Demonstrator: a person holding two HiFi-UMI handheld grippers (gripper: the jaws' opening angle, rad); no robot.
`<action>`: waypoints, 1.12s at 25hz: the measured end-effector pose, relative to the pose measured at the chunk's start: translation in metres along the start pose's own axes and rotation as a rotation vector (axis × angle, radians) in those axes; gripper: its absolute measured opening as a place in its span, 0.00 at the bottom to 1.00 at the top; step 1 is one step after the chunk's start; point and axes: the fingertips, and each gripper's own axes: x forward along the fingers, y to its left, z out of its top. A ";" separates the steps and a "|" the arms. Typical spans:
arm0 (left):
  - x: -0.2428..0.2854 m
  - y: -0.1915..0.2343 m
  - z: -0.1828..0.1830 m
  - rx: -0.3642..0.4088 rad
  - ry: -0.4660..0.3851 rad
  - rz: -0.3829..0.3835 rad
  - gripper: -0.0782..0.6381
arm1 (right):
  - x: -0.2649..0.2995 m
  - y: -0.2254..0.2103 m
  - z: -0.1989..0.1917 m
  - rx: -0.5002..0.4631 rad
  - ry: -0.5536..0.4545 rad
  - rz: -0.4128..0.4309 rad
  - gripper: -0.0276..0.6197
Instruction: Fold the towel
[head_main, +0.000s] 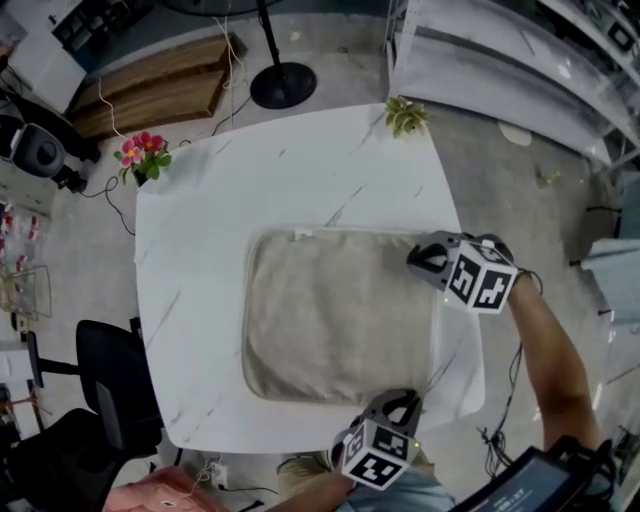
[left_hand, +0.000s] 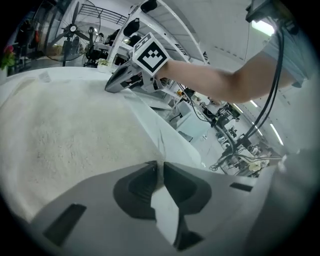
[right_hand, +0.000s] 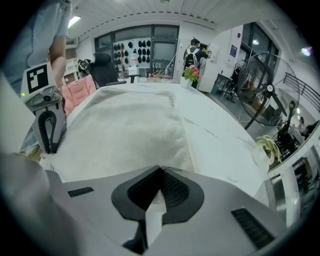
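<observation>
Towel (head_main: 335, 315) lies flat mid-worktop (head_main: 200, 200) and looks doubled. My left gripper (head_main: 400, 398) pinches its near right corner; my right gripper (head_main: 420, 258) is clamped on the far right corner. Judged: further folding remains.

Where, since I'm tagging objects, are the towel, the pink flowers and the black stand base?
towel (head_main: 340, 315): head view, middle of its top face.
pink flowers (head_main: 142, 150): head view, on the blooms.
black stand base (head_main: 283, 85): head view, centre of the round disc.
</observation>
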 end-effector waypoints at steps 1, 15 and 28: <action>-0.006 -0.002 0.007 -0.012 -0.012 -0.023 0.19 | -0.004 0.001 0.003 -0.001 -0.004 -0.009 0.07; -0.127 0.015 0.072 0.055 -0.215 -0.102 0.34 | -0.126 -0.001 0.034 0.651 -0.350 -0.262 0.31; -0.091 -0.067 0.039 0.161 -0.085 -0.413 0.37 | -0.123 0.132 -0.060 1.093 -0.303 -0.473 0.31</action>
